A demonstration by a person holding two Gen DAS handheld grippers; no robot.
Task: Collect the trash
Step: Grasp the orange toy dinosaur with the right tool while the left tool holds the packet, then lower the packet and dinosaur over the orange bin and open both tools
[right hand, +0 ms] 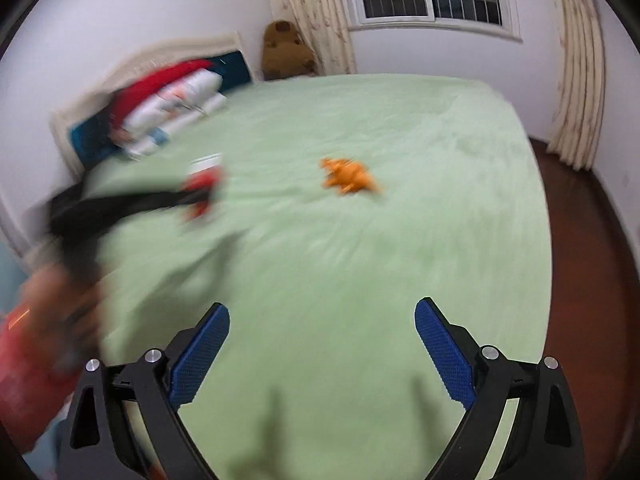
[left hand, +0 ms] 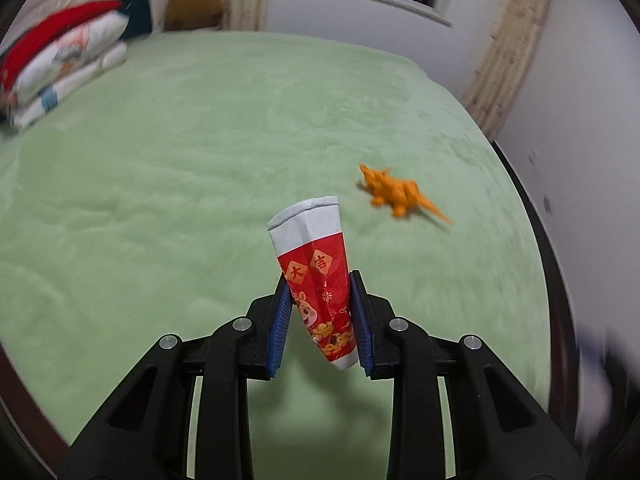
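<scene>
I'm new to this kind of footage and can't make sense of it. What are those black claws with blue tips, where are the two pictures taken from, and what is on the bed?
No robot here: a person holds a two-finger gripper in each hand, and each carries a wide-angle camera looking along its fingers. In the left camera's picture, the left gripper is shut on a red and white paper wrapper, lifted above the green bed. In the right camera's picture, the right gripper is open and holds nothing. An orange toy dinosaur lies on the bed. Folded bedding is stacked by the headboard, and a brown plush toy sits in the corner. The pictures are blurred by motion.
</scene>
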